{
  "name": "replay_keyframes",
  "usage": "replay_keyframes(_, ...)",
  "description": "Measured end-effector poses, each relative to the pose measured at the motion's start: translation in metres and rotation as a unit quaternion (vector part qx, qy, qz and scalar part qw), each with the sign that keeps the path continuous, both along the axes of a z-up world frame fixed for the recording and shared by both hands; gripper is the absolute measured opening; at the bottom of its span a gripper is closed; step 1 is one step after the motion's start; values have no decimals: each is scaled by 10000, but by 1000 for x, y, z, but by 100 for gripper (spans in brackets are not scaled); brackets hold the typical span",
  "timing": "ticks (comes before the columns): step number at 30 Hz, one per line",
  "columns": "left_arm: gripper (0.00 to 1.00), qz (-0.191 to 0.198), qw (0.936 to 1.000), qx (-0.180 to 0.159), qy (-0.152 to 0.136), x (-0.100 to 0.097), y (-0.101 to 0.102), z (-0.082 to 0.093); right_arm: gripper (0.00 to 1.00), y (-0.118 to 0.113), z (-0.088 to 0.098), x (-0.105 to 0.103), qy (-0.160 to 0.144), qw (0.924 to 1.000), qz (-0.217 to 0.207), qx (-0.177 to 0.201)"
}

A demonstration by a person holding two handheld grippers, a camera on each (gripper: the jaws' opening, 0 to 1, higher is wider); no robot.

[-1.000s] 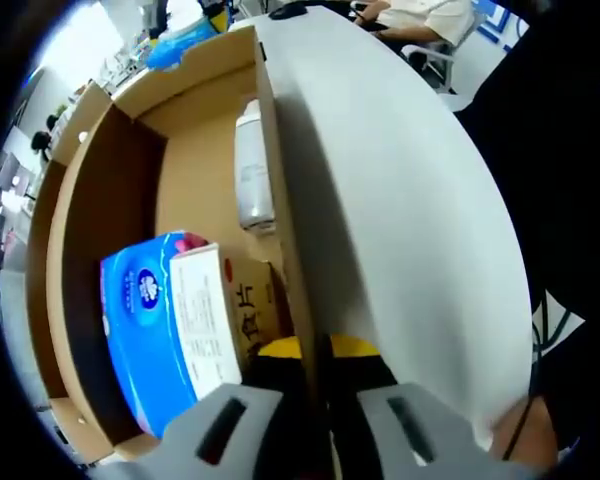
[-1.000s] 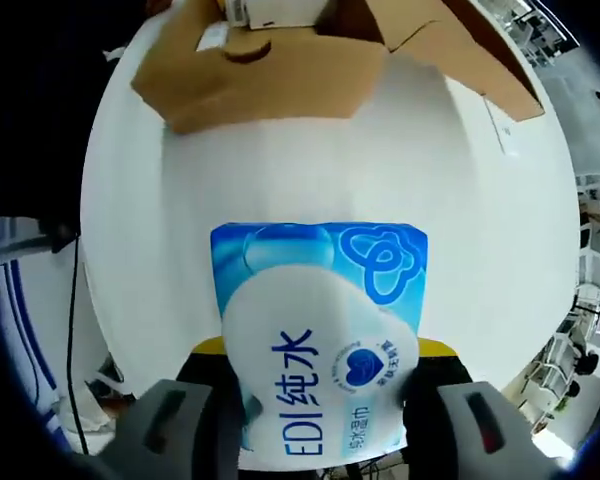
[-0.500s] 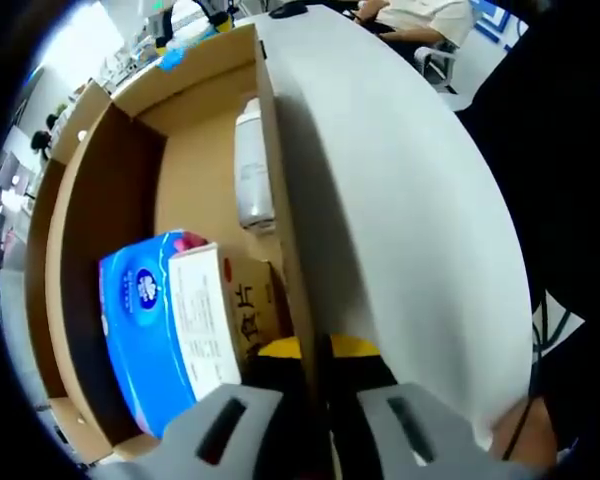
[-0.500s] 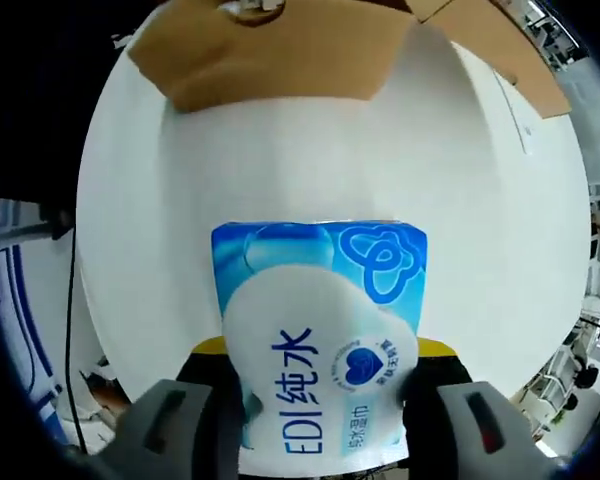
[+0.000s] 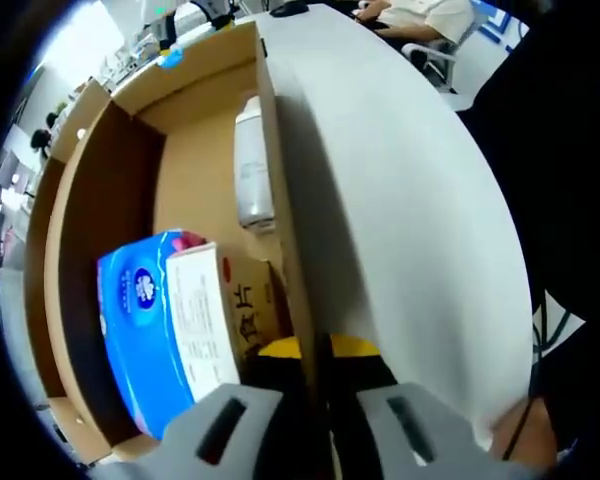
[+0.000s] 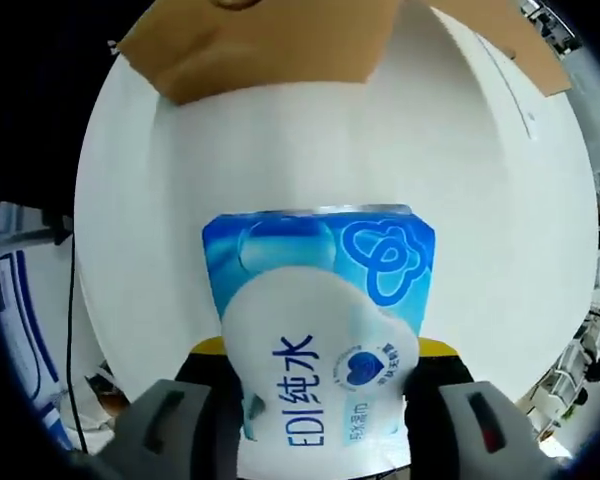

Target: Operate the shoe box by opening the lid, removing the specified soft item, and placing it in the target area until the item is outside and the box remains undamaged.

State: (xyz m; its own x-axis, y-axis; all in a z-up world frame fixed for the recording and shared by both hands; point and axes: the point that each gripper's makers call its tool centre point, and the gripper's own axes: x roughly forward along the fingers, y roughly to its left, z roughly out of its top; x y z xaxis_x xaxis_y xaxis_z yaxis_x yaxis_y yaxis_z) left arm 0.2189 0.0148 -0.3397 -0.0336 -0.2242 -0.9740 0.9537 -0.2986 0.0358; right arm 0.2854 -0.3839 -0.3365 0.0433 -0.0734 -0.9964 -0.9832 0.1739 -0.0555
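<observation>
R gripper (image 6: 320, 400) grips wipes pack (image 6: 318, 300)

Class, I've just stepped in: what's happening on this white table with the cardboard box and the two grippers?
A person is working with two handheld grippers. The right gripper holds a soft blue-and-white pack of wet wipes over the white table, outside the open brown cardboard box. The left gripper is clamped on the box's side wall. Inside the box lie a blue tissue pack, a small brown carton and a white bottle.
</observation>
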Motion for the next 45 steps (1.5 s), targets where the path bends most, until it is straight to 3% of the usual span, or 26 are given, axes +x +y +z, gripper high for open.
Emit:
replay_keyframes(22,4,-36,10000,-9,-3,2,-1,-1,68,-2,-3,0,-141,9997,-6,-182)
replay_keyframes(29,4,-45,10000,-14,-5,2,-1,-2,69,-4,-2,1,-251,9996,-135,-3)
replay_keyframes(45,4,-46,10000,-18,-7,1,-1,-2,63,-10,30,-2,-547,9977,-362,170)
